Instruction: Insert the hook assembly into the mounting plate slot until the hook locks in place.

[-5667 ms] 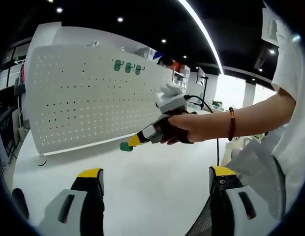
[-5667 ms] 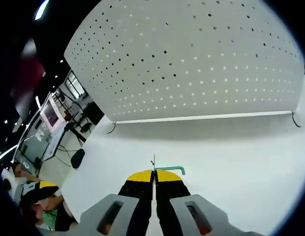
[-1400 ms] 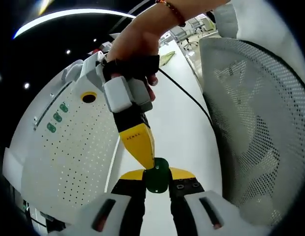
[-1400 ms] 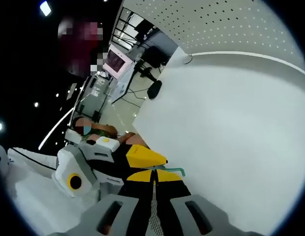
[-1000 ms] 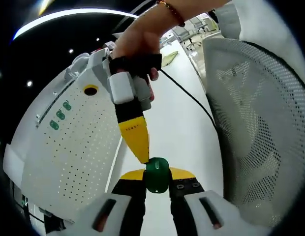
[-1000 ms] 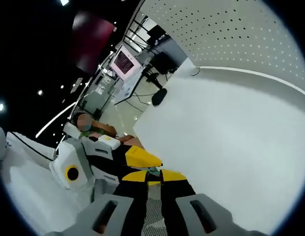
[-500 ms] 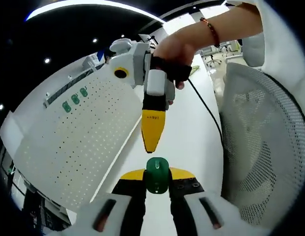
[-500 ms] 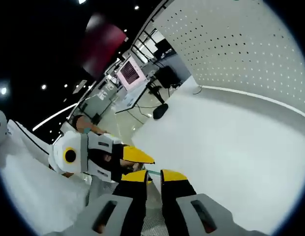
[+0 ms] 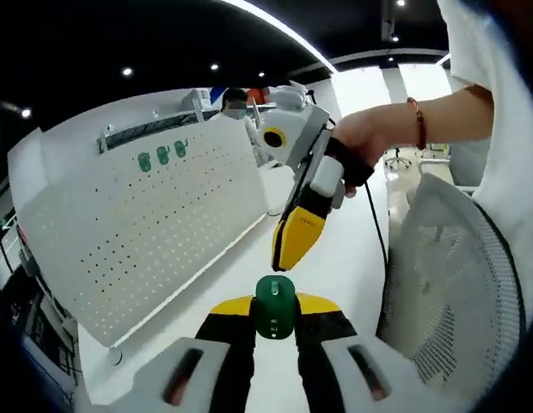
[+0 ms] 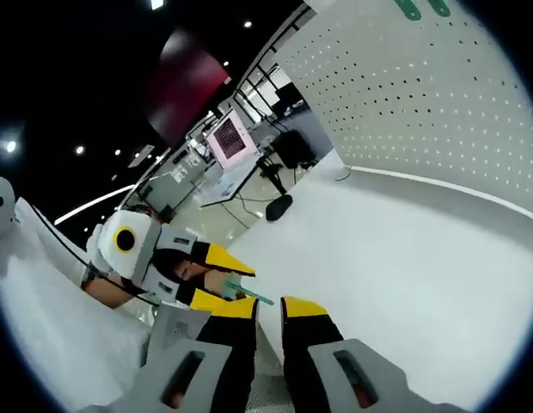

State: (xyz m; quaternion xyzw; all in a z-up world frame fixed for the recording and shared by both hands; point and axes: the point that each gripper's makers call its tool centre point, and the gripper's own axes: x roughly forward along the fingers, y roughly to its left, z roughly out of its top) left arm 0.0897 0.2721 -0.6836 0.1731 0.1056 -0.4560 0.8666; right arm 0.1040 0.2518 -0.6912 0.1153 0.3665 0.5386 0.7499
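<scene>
My left gripper (image 9: 275, 298) is shut on the green hook assembly (image 9: 275, 317), whose rounded base shows between the yellow fingertips. In the right gripper view the same gripper (image 10: 235, 279) comes in from the left, and the hook's thin green arm (image 10: 249, 295) sticks out of it. My right gripper (image 10: 268, 304) stands open with a narrow gap and nothing in it. In the left gripper view the right gripper (image 9: 294, 245) hangs just above the hook, apart from it. The white perforated mounting plate (image 9: 155, 224) stands upright on the table with three green hooks (image 9: 162, 157) near its top.
A white table (image 10: 404, 258) runs below the plate (image 10: 421, 103). A grey mesh chair back (image 9: 447, 275) stands at the right of the left gripper view. A person's hand and white sleeve (image 9: 499, 103) hold the right gripper. Desks and monitors (image 10: 228, 138) stand beyond the table.
The right gripper opened and let go of the hook, then drew back upward. The left gripper shut on the hook and keeps it. Both views have swung towards the plate.
</scene>
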